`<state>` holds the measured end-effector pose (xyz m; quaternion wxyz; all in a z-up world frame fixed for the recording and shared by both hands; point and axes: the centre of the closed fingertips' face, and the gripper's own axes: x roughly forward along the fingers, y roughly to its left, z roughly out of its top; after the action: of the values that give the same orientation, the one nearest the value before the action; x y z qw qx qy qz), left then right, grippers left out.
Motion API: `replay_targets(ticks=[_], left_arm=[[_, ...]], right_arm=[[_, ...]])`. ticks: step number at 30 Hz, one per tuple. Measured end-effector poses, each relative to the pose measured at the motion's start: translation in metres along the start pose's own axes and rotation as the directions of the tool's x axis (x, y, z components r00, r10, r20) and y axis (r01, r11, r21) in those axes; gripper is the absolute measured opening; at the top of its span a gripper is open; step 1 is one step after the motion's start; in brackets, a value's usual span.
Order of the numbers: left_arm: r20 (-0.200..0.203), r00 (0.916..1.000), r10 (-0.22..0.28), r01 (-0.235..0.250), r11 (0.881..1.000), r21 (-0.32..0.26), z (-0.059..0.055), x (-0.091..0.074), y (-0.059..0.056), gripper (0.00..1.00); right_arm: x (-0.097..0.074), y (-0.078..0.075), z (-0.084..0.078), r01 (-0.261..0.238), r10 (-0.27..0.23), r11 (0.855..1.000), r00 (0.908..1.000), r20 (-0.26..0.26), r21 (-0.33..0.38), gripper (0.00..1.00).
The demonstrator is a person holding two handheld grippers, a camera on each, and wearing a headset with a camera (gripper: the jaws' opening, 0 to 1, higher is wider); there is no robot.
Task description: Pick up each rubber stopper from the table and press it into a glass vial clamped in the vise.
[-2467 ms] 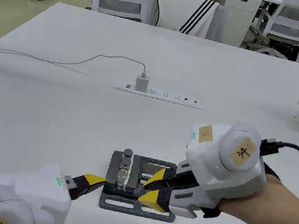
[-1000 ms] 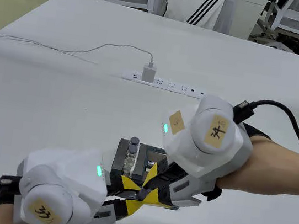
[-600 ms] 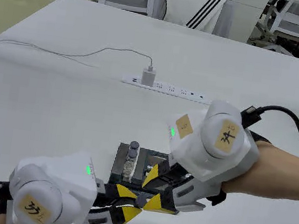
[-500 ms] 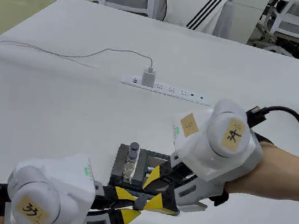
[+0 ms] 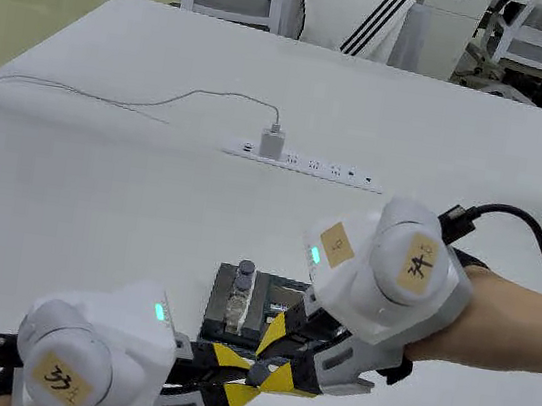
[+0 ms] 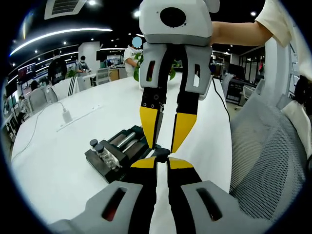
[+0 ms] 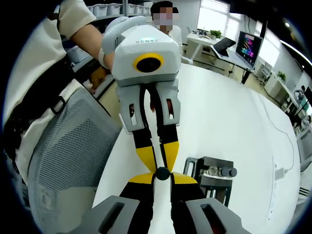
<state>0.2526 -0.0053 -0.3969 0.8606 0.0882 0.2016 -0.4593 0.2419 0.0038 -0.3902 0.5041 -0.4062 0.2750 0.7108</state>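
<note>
Head view: closest in, the left tool [image 5: 245, 376] and right tool [image 5: 273, 357] meet tip to tip. Each has its jaws narrowed onto the one grey rubber stopper [image 5: 257, 372], at the vise's 6 o'clock. This looks like a hand-over or regrip. Next, one tool must let go so the other can carry the stopper, narrow end down, over a vial mouth. The single vise [image 5: 221, 307] on the table [image 5: 100, 199] clamps two glass vials [image 5: 236, 304], both apparently already stoppered. At 12 o'clock beyond lies one power strip [image 5: 307, 164].
</note>
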Motion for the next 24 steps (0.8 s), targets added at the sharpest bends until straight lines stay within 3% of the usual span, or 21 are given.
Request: replay_targets(ticks=[24], left_arm=[[0.019, 0.9998, -0.011, 0.011, 1.0, -0.003, 0.0038, 0.0022, -0.0027, 0.04]], right_arm=[[0.0015, 0.0006, -0.0047, 0.002, -0.002, 1.0, 0.9996, -0.027, -0.026, 0.09]])
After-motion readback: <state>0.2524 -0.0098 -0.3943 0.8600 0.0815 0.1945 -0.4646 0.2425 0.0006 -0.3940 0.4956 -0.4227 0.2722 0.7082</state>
